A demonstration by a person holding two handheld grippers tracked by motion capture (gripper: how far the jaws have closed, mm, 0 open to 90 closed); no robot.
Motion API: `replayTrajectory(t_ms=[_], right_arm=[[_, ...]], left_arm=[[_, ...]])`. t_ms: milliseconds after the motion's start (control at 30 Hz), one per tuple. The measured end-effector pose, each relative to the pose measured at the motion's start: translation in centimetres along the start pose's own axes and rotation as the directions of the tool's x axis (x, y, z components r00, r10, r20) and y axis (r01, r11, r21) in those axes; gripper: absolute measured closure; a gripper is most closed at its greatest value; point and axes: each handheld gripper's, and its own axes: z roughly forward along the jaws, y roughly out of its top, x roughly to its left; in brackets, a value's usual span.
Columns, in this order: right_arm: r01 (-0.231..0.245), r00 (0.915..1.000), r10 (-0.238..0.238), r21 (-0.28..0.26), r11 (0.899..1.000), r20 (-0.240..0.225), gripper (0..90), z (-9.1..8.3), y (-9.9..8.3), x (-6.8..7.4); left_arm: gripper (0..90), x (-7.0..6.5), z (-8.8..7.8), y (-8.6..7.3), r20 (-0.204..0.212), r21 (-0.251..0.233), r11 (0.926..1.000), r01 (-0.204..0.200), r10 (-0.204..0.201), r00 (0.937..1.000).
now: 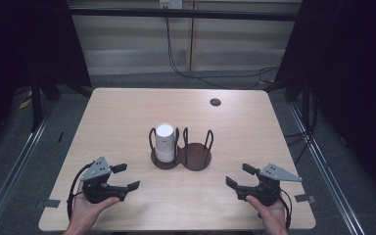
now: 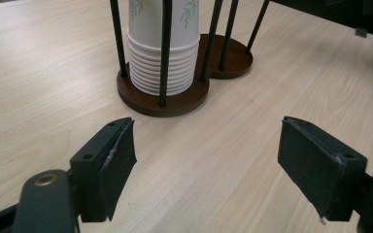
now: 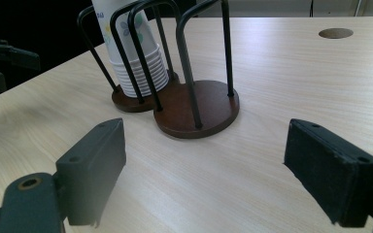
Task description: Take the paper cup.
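A stack of white paper cups [image 1: 165, 142] [image 2: 162, 48] [image 3: 135, 53] stands upside down in the left ring of a dark brown two-ring holder [image 1: 196, 155] [image 2: 175, 99] [image 3: 201, 111] with black wire hoops, at the table's middle. The holder's right ring is bare. My left gripper [image 1: 126, 177] [image 2: 206, 165] rests near the front left of the table, open, nothing between its pads. My right gripper [image 1: 241, 176] [image 3: 204, 170] rests at the front right, also open and holding nothing. Both point towards the holder from a short way off.
The light wood table [image 1: 127, 112] has a round cable hole [image 1: 215, 102] [image 3: 335, 33] at the back right. Cables hang down the wall behind. Grey floor with metal rails lies on both sides of the table.
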Motion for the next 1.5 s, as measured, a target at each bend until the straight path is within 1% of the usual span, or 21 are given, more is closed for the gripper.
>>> replayTrajectory(t_ms=[33,167,200,233,333,433,500,633,700,767,800,867,933,967,1067,1200,1267,1300,1333,1367,1500], right_arm=[[0.000,1.0000,0.000,0.000,1.000,0.000,14.6,0.0,0.0,0.0],[0.005,1.0000,-0.005,0.013,1.000,-0.007,14.6,0.1,0.0,0.0],[0.004,0.9999,-0.004,0.016,1.000,-0.011,14.6,0.2,0.0,0.0],[0.004,0.9999,-0.004,0.016,1.000,-0.011,14.6,0.2,0.0,0.0],[0.004,0.9999,-0.003,0.020,1.000,-0.010,14.6,0.2,0.0,-0.1],[0.004,1.0000,-0.004,0.021,1.000,-0.009,14.6,0.2,0.0,-0.1],[0.002,0.9999,-0.002,0.023,1.000,-0.010,14.6,0.2,0.0,-0.1],[0.006,0.9999,-0.005,0.028,1.000,-0.009,14.6,0.2,0.0,0.1],[0.010,0.9999,-0.009,0.031,0.999,-0.012,14.6,0.1,0.0,0.1],[0.011,0.9999,-0.010,0.028,1.000,-0.012,14.6,0.0,0.0,0.2],[0.012,0.9999,-0.011,0.028,1.000,-0.012,14.7,0.0,0.0,0.2],[0.012,0.9999,-0.012,0.029,0.999,-0.011,14.7,0.0,0.1,0.2],[0.013,0.9998,-0.012,0.034,0.999,-0.013,14.7,0.1,0.1,0.1],[0.013,0.9998,-0.012,0.034,0.999,-0.013,14.7,0.1,0.1,0.1],[0.019,0.9996,-0.018,0.037,0.999,-0.019,14.7,0.1,0.1,0.2],[0.023,0.9995,-0.022,0.043,0.999,-0.023,15.0,0.1,0.1,0.3],[0.023,0.9994,-0.021,0.045,0.999,-0.027,15.1,0.2,0.1,0.3],[0.023,0.9994,-0.021,0.045,0.999,-0.027,15.1,0.2,0.1,0.3],[0.026,0.9991,-0.024,0.044,0.999,-0.035,15.3,0.2,0.1,0.2],[0.026,0.9991,-0.024,0.044,0.999,-0.035,15.3,0.2,0.1,0.2],[0.026,0.9989,-0.024,0.047,0.999,-0.039,15.3,0.3,0.1,0.2]], left_arm=[[21.4,0.0,0.0,0.0,-0.005,-0.002,1.0000,-0.008,0.008,1.0000],[19.8,0.0,0.1,0.0,0.008,-0.004,1.0000,0.006,-0.006,1.0000],[19.8,0.0,0.2,0.0,0.018,-0.012,0.9996,0.024,-0.024,0.9995],[19.8,0.0,0.1,0.1,0.023,-0.009,0.9997,0.022,-0.022,0.9995],[20.5,0.0,0.1,0.4,0.009,-0.029,0.9991,0.030,-0.030,0.9995],[21.7,0.1,0.0,0.9,0.000,-0.020,0.9996,0.018,-0.018,0.9998],[24.5,0.1,0.1,1.2,0.001,-0.004,0.9999,0.013,-0.013,0.9999],[26.4,0.0,0.0,1.9,0.007,0.004,1.0000,0.002,-0.002,1.0000],[27.2,-0.1,0.0,2.1,0.020,0.010,0.9999,0.011,-0.011,0.9997],[28.5,-0.1,0.1,2.4,0.021,0.009,1.0000,0.004,-0.004,0.9998],[28.9,-0.1,0.1,2.6,0.033,0.011,0.9999,0.004,-0.004,0.9995],[28.9,0.0,0.2,3.0,0.039,0.005,1.0000,0.002,-0.003,0.9992],[27.8,0.1,0.3,3.4,0.054,0.006,0.9999,0.014,-0.015,0.9984],[27.8,0.2,0.3,3.5,0.058,0.010,0.9999,0.008,-0.009,0.9983],[26.4,0.4,0.4,4.0,0.088,0.006,0.9996,0.028,-0.028,0.9958],[30.2,0.6,0.7,4.8,0.110,0.034,0.9994,0.012,-0.016,0.9938],[31.5,0.6,0.8,5.6,0.119,0.029,0.9995,0.008,-0.011,0.9928],[31.4,0.6,0.8,5.6,0.119,0.029,0.9995,0.008,-0.011,0.9928],[31.4,0.6,0.8,6.3,0.118,0.027,0.9996,-0.009,0.006,0.9929],[31.2,0.6,0.8,6.3,0.118,0.027,0.9996,-0.009,0.006,0.9929],[29.7,0.6,1.2,7.7,0.126,0.037,0.9989,-0.027,0.022,0.9917]])
